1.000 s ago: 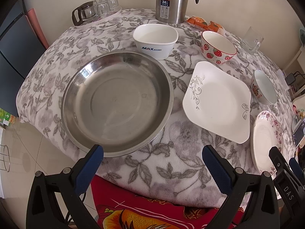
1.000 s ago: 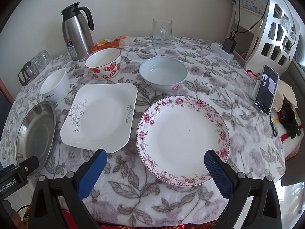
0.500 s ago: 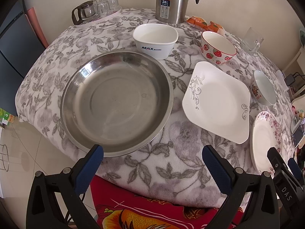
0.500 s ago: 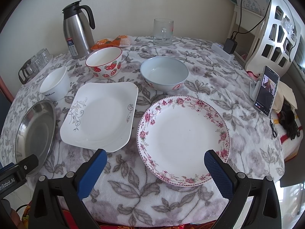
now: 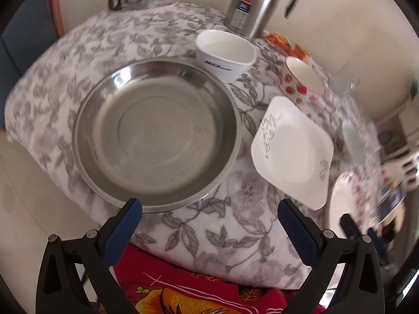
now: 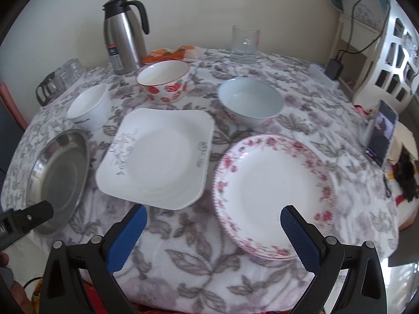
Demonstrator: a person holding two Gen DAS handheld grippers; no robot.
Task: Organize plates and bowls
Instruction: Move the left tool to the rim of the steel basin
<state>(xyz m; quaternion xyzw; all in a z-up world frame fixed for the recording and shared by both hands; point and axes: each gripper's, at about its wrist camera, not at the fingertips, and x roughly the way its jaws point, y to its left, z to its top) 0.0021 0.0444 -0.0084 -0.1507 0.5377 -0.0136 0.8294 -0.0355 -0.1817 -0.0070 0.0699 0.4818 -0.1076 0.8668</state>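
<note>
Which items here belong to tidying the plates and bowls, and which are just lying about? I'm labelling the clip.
Job:
steel pan
square white plate
floral round plate
white bowl
strawberry bowl
pale blue bowl

Lying about:
thermos jug
glass mug
phone

left tool (image 5: 209,217): black plastic frame, two fingers (image 5: 123,231) faced with dark-blue textured pads, silver round screw heads on the arms | right tool (image 6: 213,225): same black frame, blue knurled pads on the fingers (image 6: 298,235), silver screws; white lettering on its black side, unreadable
</note>
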